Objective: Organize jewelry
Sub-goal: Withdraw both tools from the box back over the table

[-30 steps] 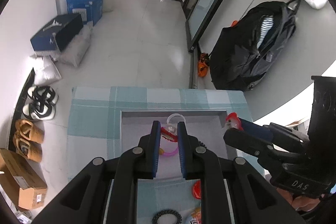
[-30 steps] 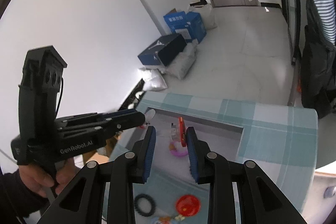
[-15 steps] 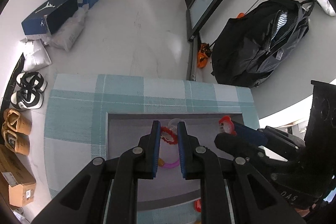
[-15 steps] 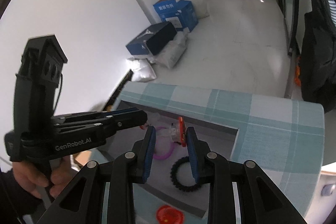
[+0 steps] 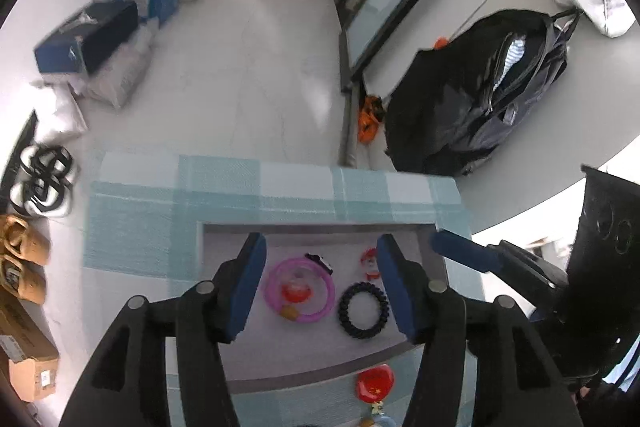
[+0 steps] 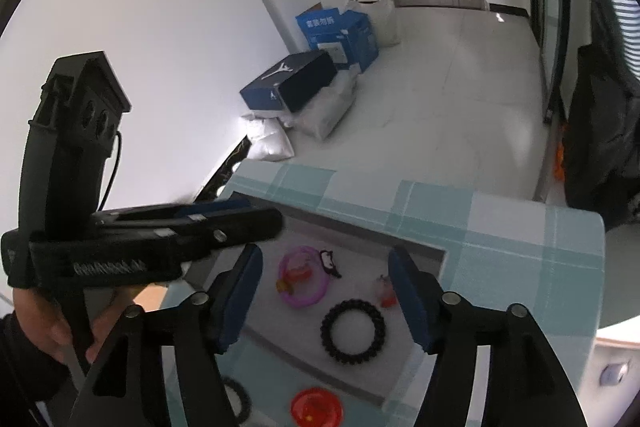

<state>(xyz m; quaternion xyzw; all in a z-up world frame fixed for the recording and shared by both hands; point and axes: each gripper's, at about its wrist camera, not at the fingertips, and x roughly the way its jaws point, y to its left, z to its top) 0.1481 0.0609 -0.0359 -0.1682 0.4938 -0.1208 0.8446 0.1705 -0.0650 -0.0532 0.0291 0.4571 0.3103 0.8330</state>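
A grey tray (image 5: pixel 280 363) lies on a teal checked cloth (image 5: pixel 256 191). In it lie a pink ring (image 5: pixel 301 286) around a red piece (image 5: pixel 295 292), a black coiled hair tie (image 5: pixel 363 309), a small red clip (image 5: pixel 370 261) and a black-and-white charm (image 5: pixel 319 262). My left gripper (image 5: pixel 320 263) is open and empty above the tray. My right gripper (image 6: pixel 326 277) is open and empty above the same tray (image 6: pixel 424 367); the pink ring (image 6: pixel 303 283), hair tie (image 6: pixel 353 331) and red clip (image 6: pixel 386 293) show between its fingers.
A red round badge (image 5: pixel 375 385) lies on the cloth in front of the tray, also in the right wrist view (image 6: pixel 316 409), with another black hair tie (image 6: pixel 236 403) beside it. The table edge drops to the floor, with boxes (image 5: pixel 86 37) and a black backpack (image 5: pixel 480 95).
Both grippers opened. The left let go of its red piece, now inside the pink ring. The right let go of its red clip, now lying in the tray.
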